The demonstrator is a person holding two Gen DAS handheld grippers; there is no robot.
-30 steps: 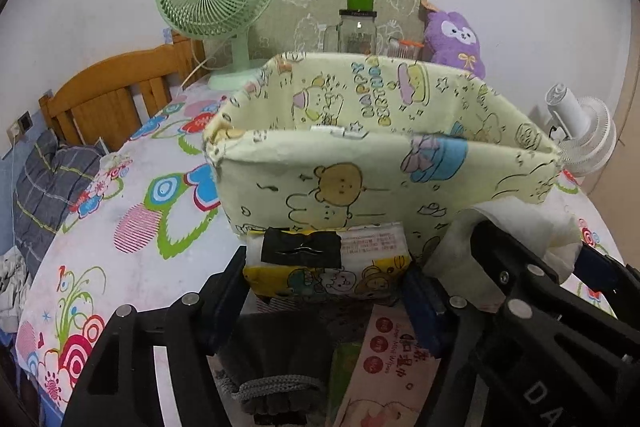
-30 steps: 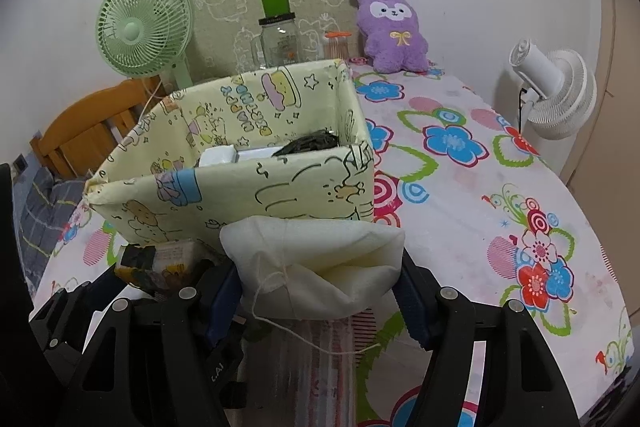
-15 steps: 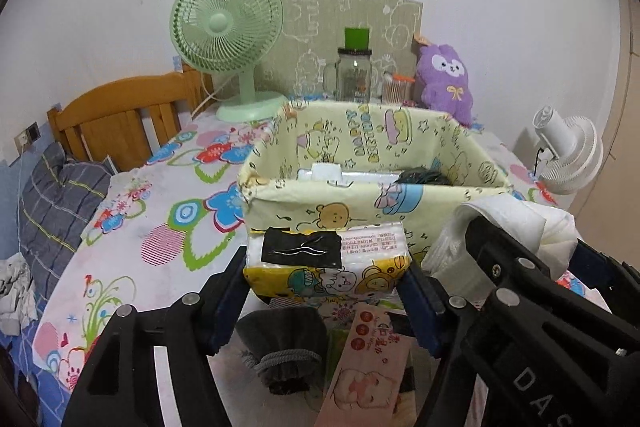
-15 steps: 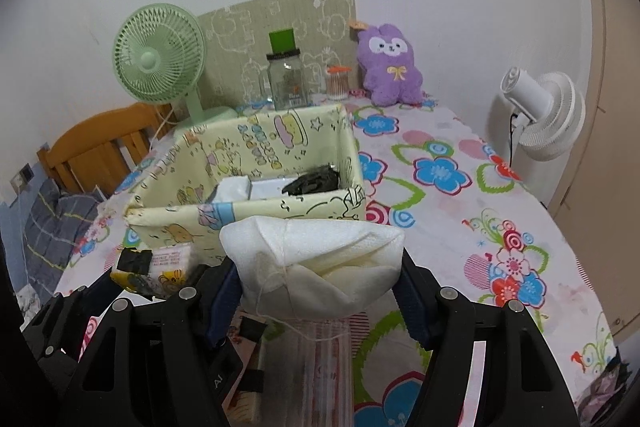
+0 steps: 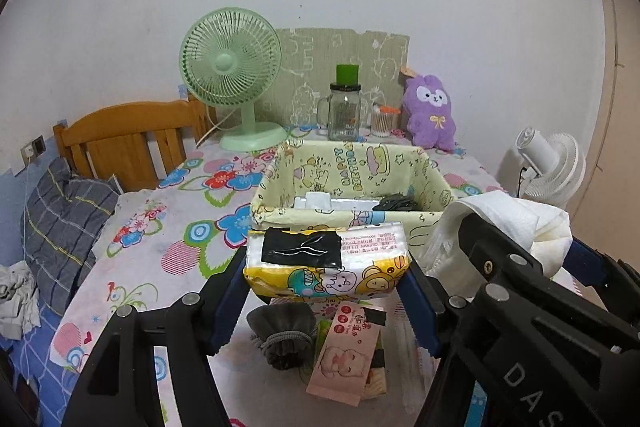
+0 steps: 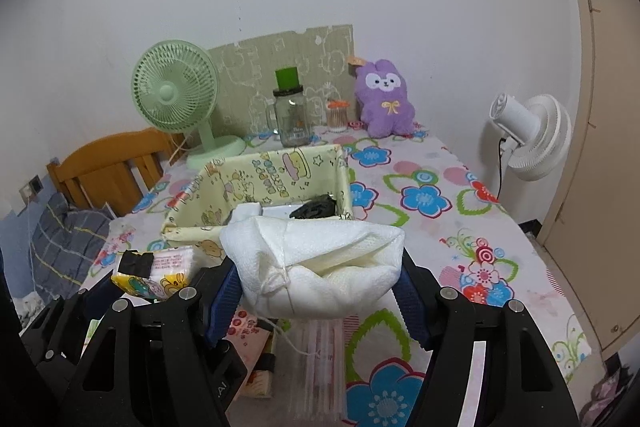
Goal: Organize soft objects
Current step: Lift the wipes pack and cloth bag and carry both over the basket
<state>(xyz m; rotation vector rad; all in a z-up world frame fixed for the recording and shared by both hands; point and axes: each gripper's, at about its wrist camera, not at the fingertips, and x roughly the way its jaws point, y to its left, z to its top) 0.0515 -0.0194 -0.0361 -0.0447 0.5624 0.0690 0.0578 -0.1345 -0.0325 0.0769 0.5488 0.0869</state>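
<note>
My left gripper (image 5: 326,269) is shut on a yellow cartoon tissue pack (image 5: 326,261) with a black tape patch, held above the table. Beside it, my right gripper (image 6: 320,273) is shut on a white cloth bundle (image 6: 320,267) with a loose string hanging from it. Ahead of both stands the yellow cartoon fabric basket (image 5: 424,167) (image 6: 256,171); white items and a dark bundle lie inside. On the table below lie a grey drawstring pouch (image 5: 282,335) and a pink tissue packet (image 5: 346,349). The tissue pack (image 6: 154,271) also shows in the right wrist view.
At the back stand a green fan (image 5: 232,83), a glass jar with green lid (image 5: 344,107), a cotton-swab cup (image 5: 382,121) and a purple plush (image 5: 430,115). A white fan (image 6: 528,139) is at the right edge. A wooden chair (image 5: 120,139) and plaid cloth (image 5: 64,223) sit left.
Both grippers have risen and drawn back from the basket with their loads held. The basket looks smaller and lower, and its inside shows. More of the items on the table below has come into view.
</note>
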